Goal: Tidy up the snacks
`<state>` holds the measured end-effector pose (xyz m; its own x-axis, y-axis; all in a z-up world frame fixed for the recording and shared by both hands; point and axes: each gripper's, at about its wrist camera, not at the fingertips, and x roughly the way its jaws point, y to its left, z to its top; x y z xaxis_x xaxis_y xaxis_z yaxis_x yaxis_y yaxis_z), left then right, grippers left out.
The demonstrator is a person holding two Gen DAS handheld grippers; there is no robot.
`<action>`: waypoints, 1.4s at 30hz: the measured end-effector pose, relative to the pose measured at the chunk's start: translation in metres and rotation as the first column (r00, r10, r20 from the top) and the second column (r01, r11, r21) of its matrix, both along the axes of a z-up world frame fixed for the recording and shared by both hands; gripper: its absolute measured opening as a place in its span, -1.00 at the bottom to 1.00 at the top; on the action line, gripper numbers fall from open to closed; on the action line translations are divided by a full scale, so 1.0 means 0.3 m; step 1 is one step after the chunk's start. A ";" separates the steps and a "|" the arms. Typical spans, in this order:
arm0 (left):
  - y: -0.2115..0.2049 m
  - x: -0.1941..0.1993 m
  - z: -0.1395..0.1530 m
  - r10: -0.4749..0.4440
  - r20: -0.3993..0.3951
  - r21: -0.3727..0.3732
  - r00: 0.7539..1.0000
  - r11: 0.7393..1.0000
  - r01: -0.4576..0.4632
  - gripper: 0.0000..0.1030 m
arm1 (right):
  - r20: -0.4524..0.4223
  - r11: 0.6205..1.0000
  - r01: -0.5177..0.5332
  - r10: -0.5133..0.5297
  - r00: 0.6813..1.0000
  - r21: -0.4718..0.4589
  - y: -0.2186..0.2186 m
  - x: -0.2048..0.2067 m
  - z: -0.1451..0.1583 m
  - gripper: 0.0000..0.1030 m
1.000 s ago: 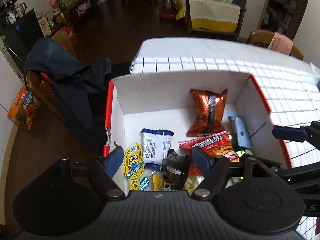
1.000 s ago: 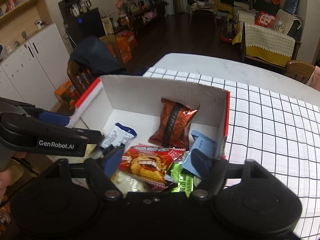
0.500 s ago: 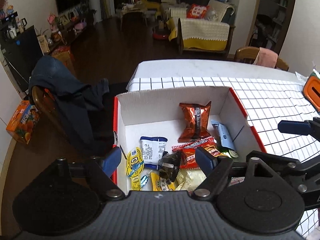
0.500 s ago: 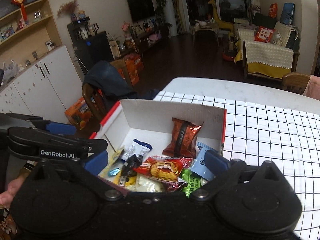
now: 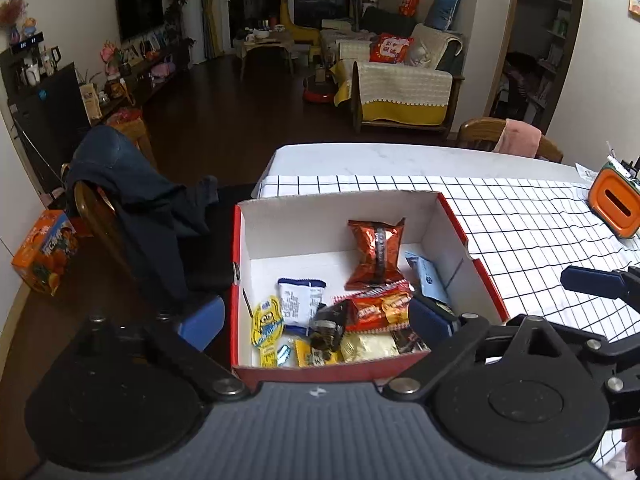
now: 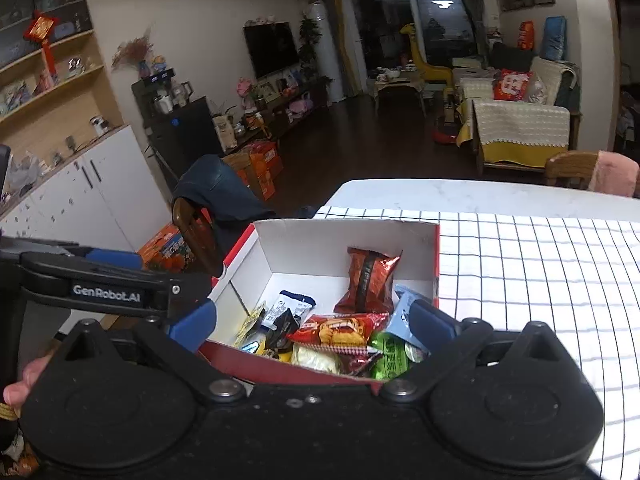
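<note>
A lived-in home: a dining table [image 5: 400, 160] under a checked cloth at lower right opens onto a living room with a sofa [image 5: 400, 88] upper right, a wall television [image 6: 270, 50] top centre, and shelving [image 6: 52, 80] upper left.

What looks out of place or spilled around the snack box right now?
Nothing looks spilled or damaged. The snacks all sit inside the red-and-white box, heaped loosely toward its near end, while the orange foil packet leans alone near the far wall. Both grippers are open and empty.
</note>
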<state>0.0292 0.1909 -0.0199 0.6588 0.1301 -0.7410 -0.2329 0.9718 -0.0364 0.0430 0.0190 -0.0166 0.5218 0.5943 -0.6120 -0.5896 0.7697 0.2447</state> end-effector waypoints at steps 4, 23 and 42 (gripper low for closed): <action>-0.016 -0.022 -0.005 0.003 -0.010 -0.020 1.000 1.000 -0.003 0.93 | 0.007 0.998 0.049 -0.050 0.999 0.030 -0.024 -0.023 -0.004 0.99; -0.065 -0.063 -0.006 0.003 -0.008 -0.018 1.000 1.000 -0.003 0.93 | 0.017 0.988 0.131 -0.132 0.991 0.081 -0.055 -0.047 -0.023 0.99; -0.092 -0.070 0.000 -0.012 -0.002 -0.009 1.000 1.000 0.012 0.93 | -0.005 0.983 0.164 -0.164 0.986 0.086 -0.067 -0.049 -0.031 0.99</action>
